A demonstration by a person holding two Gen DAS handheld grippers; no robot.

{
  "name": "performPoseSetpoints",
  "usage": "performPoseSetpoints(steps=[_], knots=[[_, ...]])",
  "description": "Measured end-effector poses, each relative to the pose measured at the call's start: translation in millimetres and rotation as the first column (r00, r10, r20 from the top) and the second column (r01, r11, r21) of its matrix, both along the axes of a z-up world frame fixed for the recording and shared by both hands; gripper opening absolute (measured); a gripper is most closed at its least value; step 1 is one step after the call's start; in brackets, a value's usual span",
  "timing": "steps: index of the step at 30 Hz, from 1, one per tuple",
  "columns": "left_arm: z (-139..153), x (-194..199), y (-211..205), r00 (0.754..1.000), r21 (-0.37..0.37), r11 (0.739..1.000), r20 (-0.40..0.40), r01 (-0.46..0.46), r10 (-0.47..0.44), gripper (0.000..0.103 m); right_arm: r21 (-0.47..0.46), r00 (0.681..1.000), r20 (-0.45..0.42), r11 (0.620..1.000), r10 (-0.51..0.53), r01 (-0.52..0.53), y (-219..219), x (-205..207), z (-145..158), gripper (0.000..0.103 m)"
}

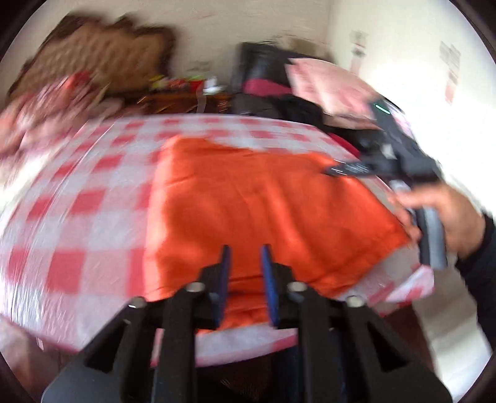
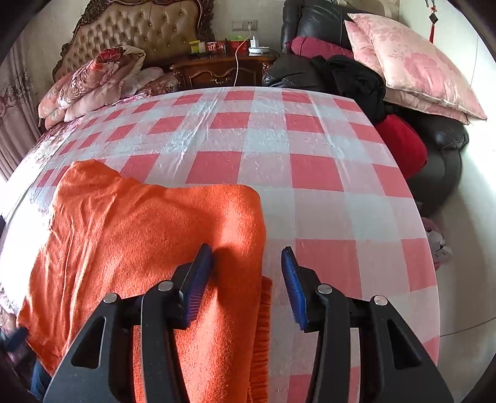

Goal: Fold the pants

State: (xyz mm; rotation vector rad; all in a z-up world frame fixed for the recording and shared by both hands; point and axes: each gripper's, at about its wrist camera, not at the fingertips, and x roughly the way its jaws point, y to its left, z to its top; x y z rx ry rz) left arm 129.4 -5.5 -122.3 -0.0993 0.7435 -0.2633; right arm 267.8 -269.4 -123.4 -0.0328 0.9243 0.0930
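The orange pants (image 1: 263,210) lie folded and flat on a table with a red-and-white checked cloth (image 1: 77,192). The left wrist view is motion-blurred. My left gripper (image 1: 245,251) hovers over the near edge of the pants, jaws a small gap apart, nothing between them. My right gripper (image 2: 247,252) is open over the right edge of the pants (image 2: 139,235), left finger above the cloth, right finger above the checked cloth (image 2: 325,198). The right gripper also shows in the left wrist view (image 1: 334,170), held in a hand at the pants' far right corner.
A bed with a tufted headboard (image 2: 139,28) and floral bedding (image 2: 99,80) stands behind the table. A wooden nightstand (image 2: 223,69), a black leather sofa (image 2: 310,21) with pink pillows (image 2: 409,65) and dark clothes (image 2: 356,80) are at the back right.
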Motion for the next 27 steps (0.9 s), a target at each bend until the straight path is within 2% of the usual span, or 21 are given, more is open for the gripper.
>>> performPoseSetpoints(steps=[1,2,3,4,7,12,16,19,21,23,25,27], knots=[[-5.3,1.3,8.3,0.999,-0.009,1.000,-0.035,-0.010,0.010,0.007,-0.007,1.000,0.003,1.000,0.003,-0.003,0.6,0.5,0.0,0.043],[-19.1,2.8,20.9,0.993,-0.035,0.999,-0.118,-0.014,0.010,0.004,-0.011,1.000,0.005,1.000,0.009,-0.009,0.8,0.2,-0.1,0.043],[-25.4,0.1,29.7,0.989,-0.069,0.997,-0.147,-0.023,0.013,0.004,-0.009,1.000,0.005,1.000,0.011,-0.011,0.4,0.2,-0.1,0.043],[-25.9,-4.2,35.0,0.989,-0.090,0.996,-0.148,-0.024,0.010,0.002,-0.004,1.000,0.005,1.000,0.014,-0.014,-0.4,0.5,-0.6,0.043],[-25.4,-14.6,42.3,0.984,-0.082,0.996,-0.177,-0.025,0.010,0.001,0.015,1.000,0.008,1.000,0.011,-0.011,-4.6,0.3,-2.2,0.046],[-3.2,-13.6,47.0,0.997,-0.085,0.996,-0.066,-0.032,0.026,0.001,0.001,1.000,0.016,1.000,0.006,-0.006,-1.7,-1.0,-1.9,0.046],[4.9,-11.7,48.7,0.999,-0.104,0.994,-0.046,-0.025,0.020,0.002,-0.004,1.000,0.013,1.000,0.010,-0.010,-1.1,-0.8,-1.4,0.047],[11.4,-18.7,50.6,0.999,-0.090,0.996,-0.026,-0.030,0.028,0.003,0.004,1.000,0.015,1.000,0.012,-0.012,-1.7,-0.1,-1.8,0.047],[18.7,-21.4,42.7,1.000,-0.040,0.999,0.017,-0.021,0.021,0.009,0.004,1.000,0.016,1.000,0.009,-0.009,-1.8,0.1,-2.0,0.047],[17.0,-14.9,37.9,0.999,-0.011,0.999,0.009,-0.036,0.036,0.031,-0.003,1.000,0.019,1.000,0.005,-0.005,-0.4,-0.2,-2.1,0.048],[2.4,-2.5,35.4,0.999,-0.012,1.000,-0.044,-0.028,0.028,0.031,-0.009,1.000,0.020,1.000,0.007,-0.007,-0.1,-0.2,-2.4,0.048],[-14.5,4.6,33.1,0.994,0.027,0.999,-0.110,-0.019,0.022,0.031,-0.005,1.000,0.020,1.000,0.009,-0.009,-1.6,-0.5,-2.7,0.048]])
